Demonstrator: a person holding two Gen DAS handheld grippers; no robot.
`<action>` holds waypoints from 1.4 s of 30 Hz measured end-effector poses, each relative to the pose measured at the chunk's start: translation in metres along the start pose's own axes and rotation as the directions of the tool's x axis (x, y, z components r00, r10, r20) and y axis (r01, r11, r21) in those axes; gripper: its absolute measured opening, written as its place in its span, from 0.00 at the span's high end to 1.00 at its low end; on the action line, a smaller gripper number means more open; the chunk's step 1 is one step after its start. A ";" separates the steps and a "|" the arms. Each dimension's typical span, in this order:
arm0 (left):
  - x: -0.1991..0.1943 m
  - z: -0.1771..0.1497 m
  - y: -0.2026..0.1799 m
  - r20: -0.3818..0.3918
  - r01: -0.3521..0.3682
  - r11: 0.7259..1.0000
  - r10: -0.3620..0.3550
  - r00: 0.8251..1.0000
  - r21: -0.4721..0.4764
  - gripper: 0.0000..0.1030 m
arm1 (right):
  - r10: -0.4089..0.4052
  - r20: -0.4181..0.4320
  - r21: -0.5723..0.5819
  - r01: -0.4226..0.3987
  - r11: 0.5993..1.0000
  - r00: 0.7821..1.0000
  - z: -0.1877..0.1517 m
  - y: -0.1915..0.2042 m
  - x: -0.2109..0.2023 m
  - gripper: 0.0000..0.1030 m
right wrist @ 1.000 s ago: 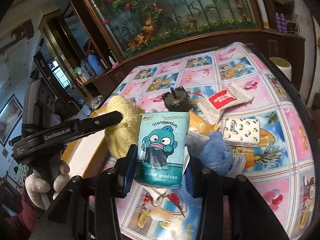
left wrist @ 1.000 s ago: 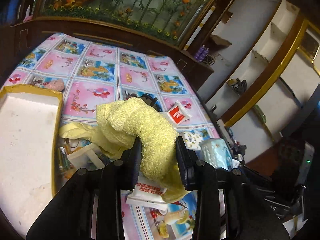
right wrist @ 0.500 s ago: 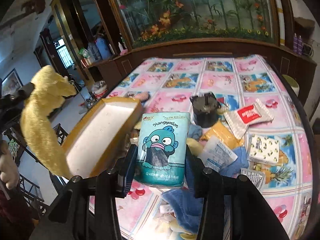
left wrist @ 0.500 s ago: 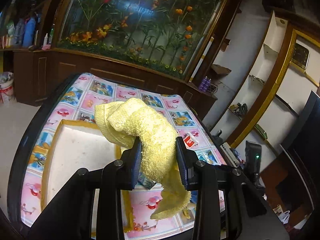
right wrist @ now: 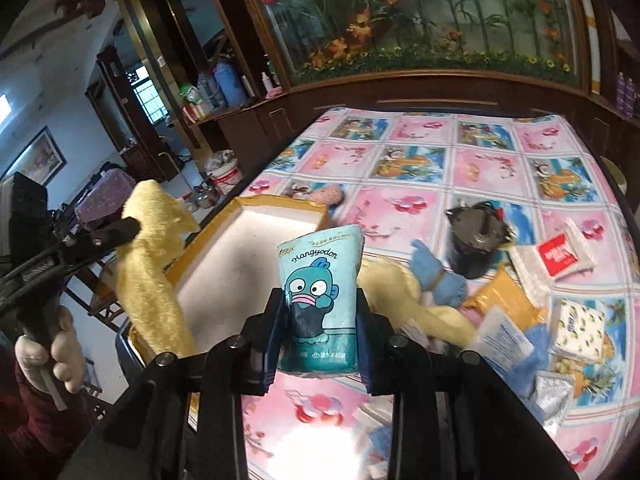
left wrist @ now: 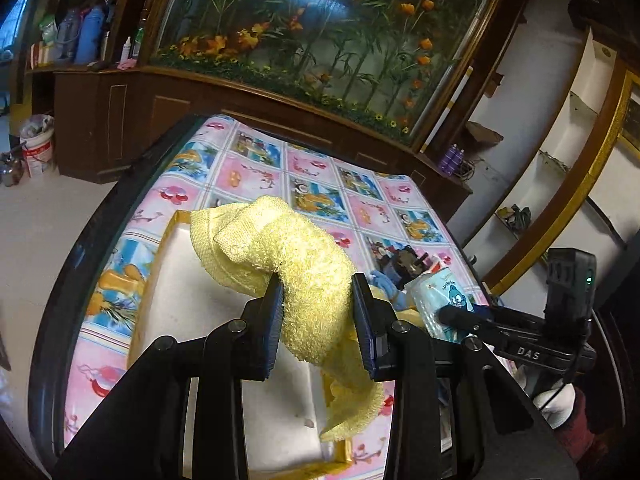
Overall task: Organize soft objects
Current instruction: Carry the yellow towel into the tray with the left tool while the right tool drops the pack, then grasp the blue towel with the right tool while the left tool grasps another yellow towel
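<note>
Left claw: the left claw (left wrist: pixel 318 320) is closed on a yellow towel (left wrist: pixel 304 272), which is pinched at its middle between the two dark pads; one end is bunched above the pads and the other end hangs down over the tray.
Right claw: the right claw (right wrist: pixel 320 332) is tightening on a teal tissue pack (right wrist: pixel 320 296) printed with a cartoon fish face; the pack is held upright between the pads and pinched in at the waist.
Tray: a shallow white tray with a yellow rim (right wrist: pixel 280 202) is set on the surface (right wrist: pixel 480 168), which is covered by a pink and blue cartoon cloth. The towel is held above the tray; the tissue pack is held just to the right of the tray's near corner.
Pile right of the tray: a blue glove (right wrist: pixel 436 276), a dark round object (right wrist: pixel 474 244), a red and white packet (right wrist: pixel 558 254), a white patterned tissue pack (right wrist: pixel 580 328) and another yellow cloth (right wrist: pixel 404 296) are seen lying close together.
Beyond the tray: a small pink soft toy (right wrist: pixel 328 194) is seen at the far rim.
Hand: the left tool's handle is gripped by a gloved hand (right wrist: pixel 48 356).
</note>
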State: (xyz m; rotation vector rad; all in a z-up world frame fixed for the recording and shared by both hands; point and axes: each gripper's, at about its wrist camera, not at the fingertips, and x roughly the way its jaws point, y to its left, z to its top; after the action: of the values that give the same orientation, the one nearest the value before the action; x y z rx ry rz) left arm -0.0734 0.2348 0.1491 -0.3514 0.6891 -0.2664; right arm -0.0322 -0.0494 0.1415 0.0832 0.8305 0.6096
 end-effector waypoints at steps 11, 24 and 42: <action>0.101 0.043 0.084 -0.114 -0.059 0.983 0.039 0.993 -0.177 0.68 | 0.071 -0.129 0.034 -0.067 0.997 0.989 0.049 0.038 0.128 0.64; 0.079 0.021 0.079 -0.111 -0.032 0.976 0.008 0.994 -0.217 0.68 | -0.009 -0.070 0.079 0.015 0.997 0.998 0.045 0.007 0.105 0.62; 0.069 -0.046 -0.068 -0.219 0.114 0.993 -0.104 0.970 0.032 0.57 | -0.260 -0.033 0.165 0.262 0.951 0.965 -0.046 -0.108 -0.032 0.61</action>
State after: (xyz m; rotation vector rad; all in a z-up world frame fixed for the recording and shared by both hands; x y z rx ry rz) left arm -0.0610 0.1381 0.1040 -0.3210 0.8784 -0.4288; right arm -0.0298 -0.1637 0.0993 0.1218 0.8856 0.2900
